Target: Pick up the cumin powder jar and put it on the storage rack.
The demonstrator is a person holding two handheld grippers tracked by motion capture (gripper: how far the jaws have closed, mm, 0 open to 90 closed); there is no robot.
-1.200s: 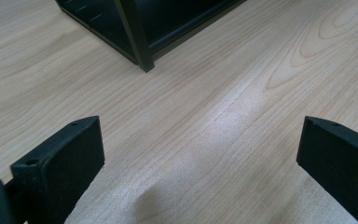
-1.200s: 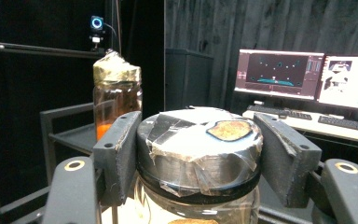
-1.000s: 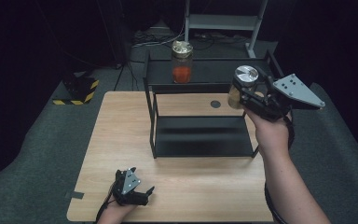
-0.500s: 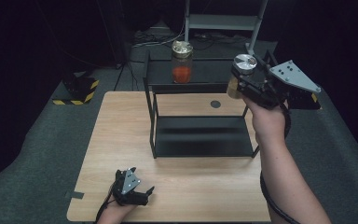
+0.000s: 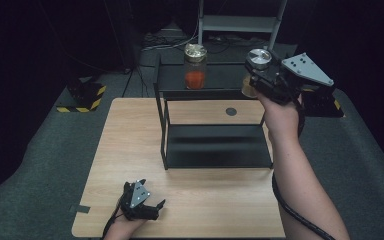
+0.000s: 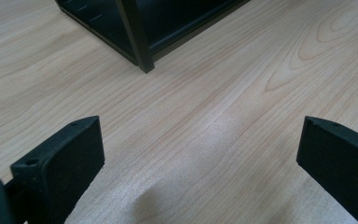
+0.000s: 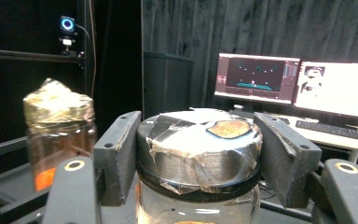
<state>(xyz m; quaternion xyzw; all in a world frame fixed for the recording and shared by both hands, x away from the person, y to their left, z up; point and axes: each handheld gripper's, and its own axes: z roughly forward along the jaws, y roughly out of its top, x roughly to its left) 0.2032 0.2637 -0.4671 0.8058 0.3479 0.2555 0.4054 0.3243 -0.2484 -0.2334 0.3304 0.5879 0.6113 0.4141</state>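
Here the right hand-held gripper (image 5: 260, 75) is gripping a jar (image 5: 258, 59) by its taped silver lid, the forearm stretching up from the bottom right edge of the high view and the wrist bending so the grey plate is tilting toward the right. The jar is hanging in the air at the right end of the rack's (image 5: 215, 150) top shelf, well apart from the other jar (image 5: 195, 72), which is standing upright on that shelf with red contents and a crumpled foil top. In the right gripper view the two jaws are pressing on either side of the lid (image 7: 199, 140), and the foil-topped jar (image 7: 58, 135) is showing at the left, farther off.

The left hand-held gripper (image 5: 155, 206) is lying low at the near edge of the worktop (image 5: 130, 135), the hand (image 5: 125, 225) behind it barely entering the frame. Its jaws are standing wide apart with nothing between them, pointing across bare wood toward the rack's front corner post (image 6: 137, 42).
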